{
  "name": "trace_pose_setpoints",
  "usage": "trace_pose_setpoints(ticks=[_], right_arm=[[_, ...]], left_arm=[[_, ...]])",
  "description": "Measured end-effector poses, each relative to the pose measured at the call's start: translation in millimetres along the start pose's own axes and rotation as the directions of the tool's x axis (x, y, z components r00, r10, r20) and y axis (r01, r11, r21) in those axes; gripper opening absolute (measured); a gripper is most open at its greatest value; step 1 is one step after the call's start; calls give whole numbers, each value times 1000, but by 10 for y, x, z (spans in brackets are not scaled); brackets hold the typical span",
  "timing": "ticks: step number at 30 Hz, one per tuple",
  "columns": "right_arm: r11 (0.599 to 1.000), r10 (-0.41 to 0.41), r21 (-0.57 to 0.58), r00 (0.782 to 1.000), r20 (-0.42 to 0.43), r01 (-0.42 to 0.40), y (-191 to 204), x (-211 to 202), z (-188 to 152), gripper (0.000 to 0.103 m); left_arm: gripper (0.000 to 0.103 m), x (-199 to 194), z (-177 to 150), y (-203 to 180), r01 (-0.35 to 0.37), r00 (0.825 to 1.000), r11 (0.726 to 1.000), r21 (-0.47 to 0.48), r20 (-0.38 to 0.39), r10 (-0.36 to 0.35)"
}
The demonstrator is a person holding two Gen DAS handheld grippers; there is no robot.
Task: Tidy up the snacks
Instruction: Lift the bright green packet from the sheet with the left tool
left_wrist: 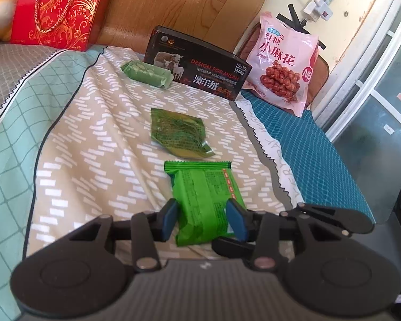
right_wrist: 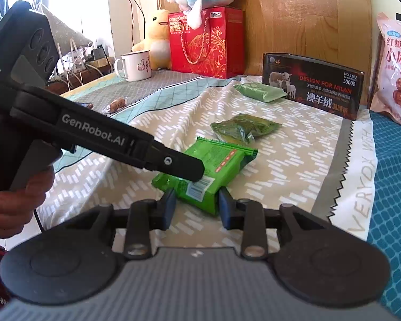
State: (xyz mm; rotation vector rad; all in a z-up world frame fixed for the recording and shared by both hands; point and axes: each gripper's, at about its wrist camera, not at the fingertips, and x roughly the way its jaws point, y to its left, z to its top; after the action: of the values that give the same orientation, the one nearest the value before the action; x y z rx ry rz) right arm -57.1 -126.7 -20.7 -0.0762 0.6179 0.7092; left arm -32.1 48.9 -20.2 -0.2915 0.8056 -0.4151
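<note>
A bright green snack packet [left_wrist: 203, 184] lies on the patterned bedspread [left_wrist: 93, 133], its near end between the blue pads of my left gripper [left_wrist: 203, 219], which press on both of its sides. In the right wrist view the same packet [right_wrist: 222, 157] has its near corner between the pads of my right gripper [right_wrist: 196, 210], and both pads touch it. One of the left gripper's fingers [right_wrist: 173, 160] reaches over the packet from the left, held by a hand. Beyond it lie a dark green foil packet [left_wrist: 180, 133] and a pale green packet [left_wrist: 147, 73].
A black box [left_wrist: 197, 62] stands at the back beside a pink snack bag [left_wrist: 283, 61]. A red gift bag [left_wrist: 58, 10] leans on the wooden headboard. A white mug [right_wrist: 135, 65], a yellow plush duck [right_wrist: 157, 32] and small brown wrapped snacks [right_wrist: 117, 104] are at the left.
</note>
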Motion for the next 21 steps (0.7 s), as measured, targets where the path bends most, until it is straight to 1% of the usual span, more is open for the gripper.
trace_pose_setpoints(ticks=[4,8,13,16,19,21], right_arm=[[1000,-2,9,1000,5,2,-7,9,15,37],[999,-5,53,1000,-19,6,-101,112,148,37],[992,-33,118,999,-16,34,-314,291,315,33],[986,-55,158,998,-6,56,-431,373,375,33],[982,-66,179,998,5,64,-464,396,370,33],[984,-60,171,998,17,56,-448,376,333,36]], left_arm=[[40,26,31,-17,-19,1000,1000,4,0,19],[42,158,224,-16,-41,999,999,15,-21,42],[42,414,540,77,-21,999,1000,7,-36,22],[41,587,696,132,-1,999,1000,-20,-42,0],[41,635,725,104,-14,999,1000,-23,-33,13],[42,606,671,83,-20,1000,1000,-2,-18,20]])
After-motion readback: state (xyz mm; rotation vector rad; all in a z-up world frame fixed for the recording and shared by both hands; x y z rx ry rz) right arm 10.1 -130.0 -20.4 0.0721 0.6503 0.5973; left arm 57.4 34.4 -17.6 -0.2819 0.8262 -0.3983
